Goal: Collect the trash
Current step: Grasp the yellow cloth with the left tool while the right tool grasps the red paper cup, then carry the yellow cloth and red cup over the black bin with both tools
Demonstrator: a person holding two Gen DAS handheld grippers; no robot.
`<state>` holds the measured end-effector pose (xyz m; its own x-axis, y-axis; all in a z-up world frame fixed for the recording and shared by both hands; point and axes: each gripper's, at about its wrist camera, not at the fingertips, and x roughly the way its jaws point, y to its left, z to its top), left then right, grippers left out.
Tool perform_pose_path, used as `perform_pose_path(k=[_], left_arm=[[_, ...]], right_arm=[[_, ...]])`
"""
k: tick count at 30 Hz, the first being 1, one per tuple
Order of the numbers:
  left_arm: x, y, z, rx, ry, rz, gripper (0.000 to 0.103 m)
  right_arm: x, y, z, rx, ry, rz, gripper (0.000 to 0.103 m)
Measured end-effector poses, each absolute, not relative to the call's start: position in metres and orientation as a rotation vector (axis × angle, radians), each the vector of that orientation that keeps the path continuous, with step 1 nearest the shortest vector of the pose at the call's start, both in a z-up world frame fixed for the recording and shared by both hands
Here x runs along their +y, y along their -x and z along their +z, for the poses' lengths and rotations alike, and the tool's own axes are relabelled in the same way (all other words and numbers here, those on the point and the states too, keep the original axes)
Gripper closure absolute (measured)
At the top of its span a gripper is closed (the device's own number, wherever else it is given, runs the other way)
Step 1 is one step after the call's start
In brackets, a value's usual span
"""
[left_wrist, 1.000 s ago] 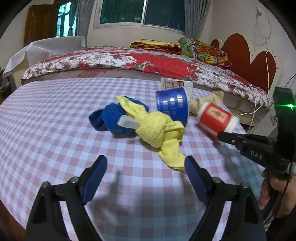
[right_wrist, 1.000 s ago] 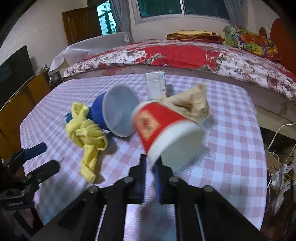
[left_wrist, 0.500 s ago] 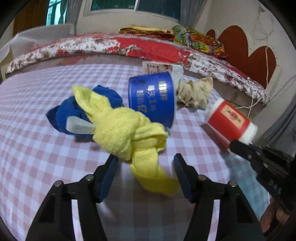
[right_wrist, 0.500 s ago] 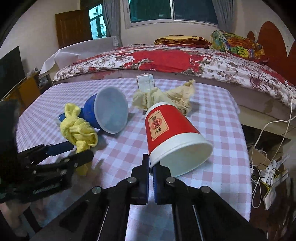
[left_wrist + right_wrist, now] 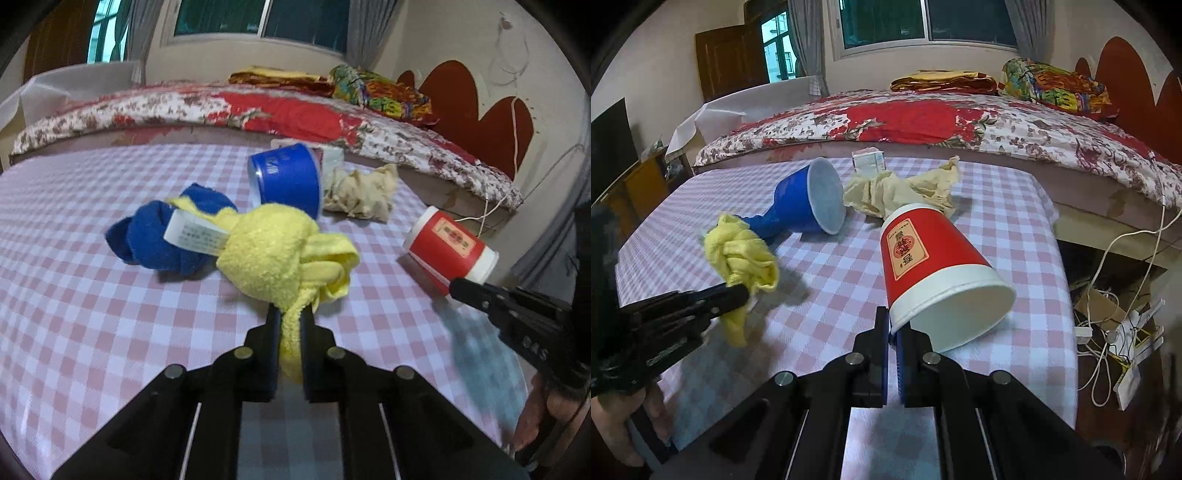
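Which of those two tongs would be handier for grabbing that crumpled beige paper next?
Neither is free: the left tongs are closing on the yellow cloth and the right tongs pinch the red cup's rim. Once emptied, probably the right: the crumpled paper lies just beyond its cup.

Two black hand-held grippers: the left gripper (image 5: 290, 325) and the right gripper (image 5: 893, 332) share blue-padded fingers (image 5: 882, 354), round silver pivot screws and angular linkage arms; white lettering marks the right gripper's side at 4 o'clock in the left wrist view.
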<state>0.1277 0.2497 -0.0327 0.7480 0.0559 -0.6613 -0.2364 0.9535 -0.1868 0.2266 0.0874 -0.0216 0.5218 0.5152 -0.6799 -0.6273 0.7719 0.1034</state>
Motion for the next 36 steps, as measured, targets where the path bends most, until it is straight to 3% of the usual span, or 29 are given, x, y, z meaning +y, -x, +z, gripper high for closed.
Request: perform_pose_path(k=[36], left_arm=[[0.123,-0.109,0.002,0.654,0.109,-0.052,0.093]], right_arm=[[-0.089,-0.166,-0.004,0.715,0.062,0.454,0.099]])
